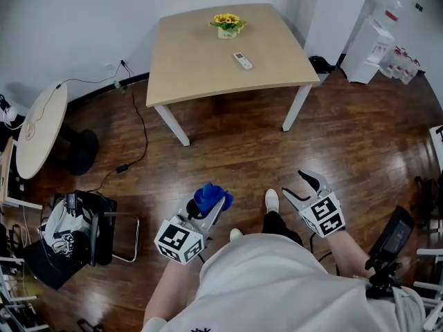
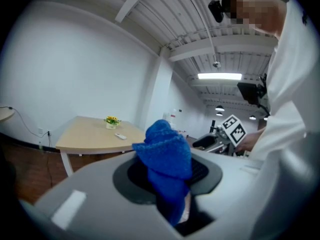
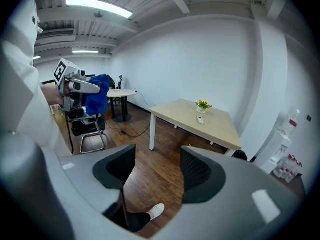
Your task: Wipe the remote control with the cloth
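A white remote control (image 1: 242, 61) lies on the light wooden table (image 1: 201, 68) across the room, near a small pot of yellow flowers (image 1: 228, 25); the remote control (image 2: 120, 136) and remote control (image 3: 200, 119) look tiny in both gripper views. My left gripper (image 1: 211, 206) is shut on a bunched blue cloth (image 1: 211, 197), and the blue cloth (image 2: 166, 164) fills the gap between its jaws. My right gripper (image 1: 304, 187) stands open with nothing between its jaws, only floor showing there. Both grippers hang well short of the table, over the wooden floor.
A black chair with bags (image 1: 76, 230) stands at my left, beside a round side table (image 1: 38, 126) and a cable (image 1: 135, 130) on the floor. A white water dispenser (image 1: 370, 47) is at the far right. A person's shoe (image 1: 271, 199) shows between the grippers.
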Demonstrator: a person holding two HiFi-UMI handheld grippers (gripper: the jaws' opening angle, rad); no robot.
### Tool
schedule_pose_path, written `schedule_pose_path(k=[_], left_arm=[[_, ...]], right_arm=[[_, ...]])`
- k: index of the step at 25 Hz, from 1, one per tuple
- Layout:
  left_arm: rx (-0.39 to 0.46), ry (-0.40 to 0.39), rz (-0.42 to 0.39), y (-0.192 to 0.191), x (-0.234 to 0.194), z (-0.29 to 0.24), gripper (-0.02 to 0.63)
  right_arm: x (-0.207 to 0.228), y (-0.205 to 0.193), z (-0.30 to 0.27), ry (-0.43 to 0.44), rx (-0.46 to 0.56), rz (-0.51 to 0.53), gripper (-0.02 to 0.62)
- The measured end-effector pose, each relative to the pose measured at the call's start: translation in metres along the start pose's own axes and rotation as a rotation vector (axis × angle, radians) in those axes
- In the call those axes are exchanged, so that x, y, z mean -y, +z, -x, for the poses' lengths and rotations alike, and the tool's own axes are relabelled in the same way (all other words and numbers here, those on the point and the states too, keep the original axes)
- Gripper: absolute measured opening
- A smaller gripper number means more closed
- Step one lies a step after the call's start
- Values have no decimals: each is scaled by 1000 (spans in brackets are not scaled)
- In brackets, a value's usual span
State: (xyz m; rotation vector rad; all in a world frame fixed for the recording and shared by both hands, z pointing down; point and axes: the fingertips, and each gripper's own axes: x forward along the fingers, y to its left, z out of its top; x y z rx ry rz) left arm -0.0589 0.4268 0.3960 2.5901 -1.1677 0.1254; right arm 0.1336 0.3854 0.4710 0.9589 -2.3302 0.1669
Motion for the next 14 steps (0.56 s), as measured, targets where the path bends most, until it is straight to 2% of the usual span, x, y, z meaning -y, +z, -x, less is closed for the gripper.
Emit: schedule_pose_path(k=[5,14], left_arm=[[21,11,4,14,0,-2,144],[18,8,6,15,1,-5,143]], right_arm=[[11,13,-2,-9,13,43,284],[8,25,-2,-1,25,39,284]])
